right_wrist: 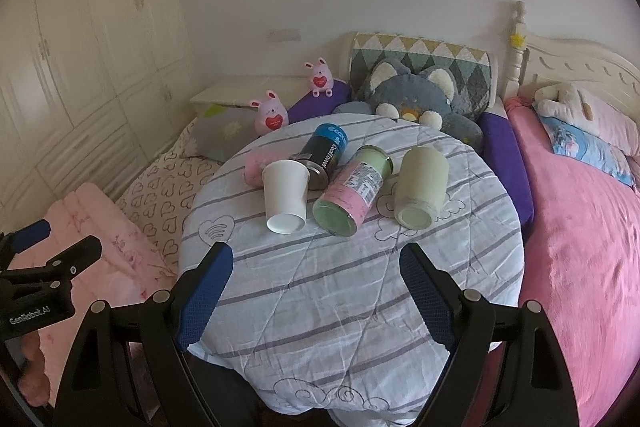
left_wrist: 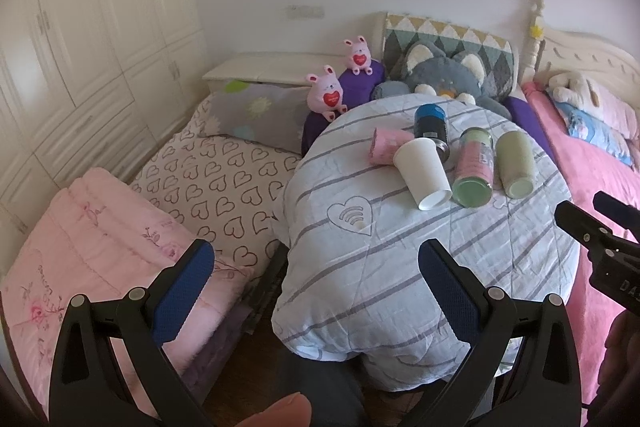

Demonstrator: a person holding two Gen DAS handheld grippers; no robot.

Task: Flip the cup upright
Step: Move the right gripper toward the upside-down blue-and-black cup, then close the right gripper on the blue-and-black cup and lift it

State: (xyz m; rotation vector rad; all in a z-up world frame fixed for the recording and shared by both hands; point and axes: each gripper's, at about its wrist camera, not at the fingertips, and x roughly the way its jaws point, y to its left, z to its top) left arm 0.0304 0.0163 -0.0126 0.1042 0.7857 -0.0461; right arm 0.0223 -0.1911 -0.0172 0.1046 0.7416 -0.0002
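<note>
A white paper cup [left_wrist: 422, 171] [right_wrist: 285, 197] lies on its side on the round table [left_wrist: 400, 267] [right_wrist: 340, 287], base toward me. Beside it lie a pink cup [left_wrist: 386, 146] [right_wrist: 253, 169], a black and blue can [left_wrist: 430, 123] [right_wrist: 324, 153], a pink-labelled green jar [left_wrist: 474, 167] [right_wrist: 352, 191] and a pale green cup [left_wrist: 516, 163] [right_wrist: 420, 187]. My left gripper [left_wrist: 316, 259] is open and empty over the table's near left edge. My right gripper [right_wrist: 316, 263] is open and empty, short of the cups.
The table wears a striped quilted cover. A pink folded quilt [left_wrist: 100, 247] and heart-print bedding [left_wrist: 216, 187] lie left. A pink bed [right_wrist: 580, 247] is right. Plush toys [right_wrist: 416, 99] and pillows sit behind the table.
</note>
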